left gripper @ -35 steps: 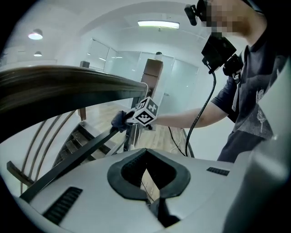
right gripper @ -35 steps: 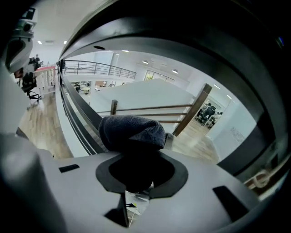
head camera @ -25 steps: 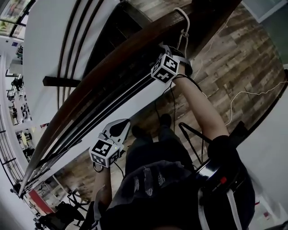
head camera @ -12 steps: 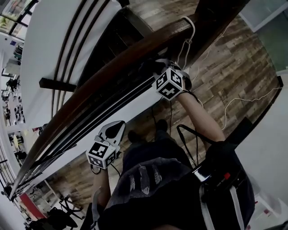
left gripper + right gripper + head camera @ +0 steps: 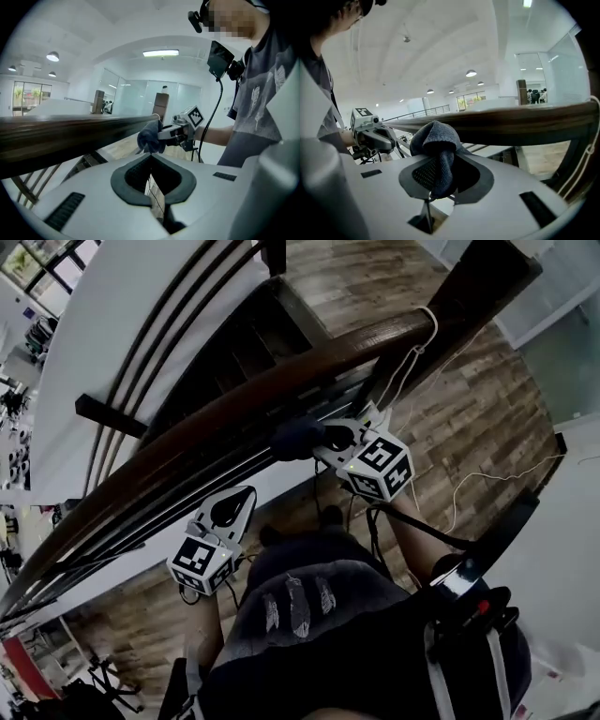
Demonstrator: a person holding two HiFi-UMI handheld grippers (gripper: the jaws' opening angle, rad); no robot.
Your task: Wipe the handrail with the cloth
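Note:
The dark wooden handrail slopes from lower left to upper right in the head view. My right gripper is shut on a dark blue-grey cloth, which is pressed against the rail's near side. From the right gripper view, the cloth bulges out of the gripper just under the handrail. My left gripper hangs lower and to the left, below the rail, shut and holding nothing. In the left gripper view, its tips meet, with the cloth and handrail beyond.
A white cord is looped round the rail beside the dark end post. Thin black bars run beneath the handrail. Dark stair treads lie behind it. A white cable trails over the wood-plank floor.
My right gripper has slid the cloth down along the handrail, away from the end post and toward the left gripper. The left gripper has hardly moved.

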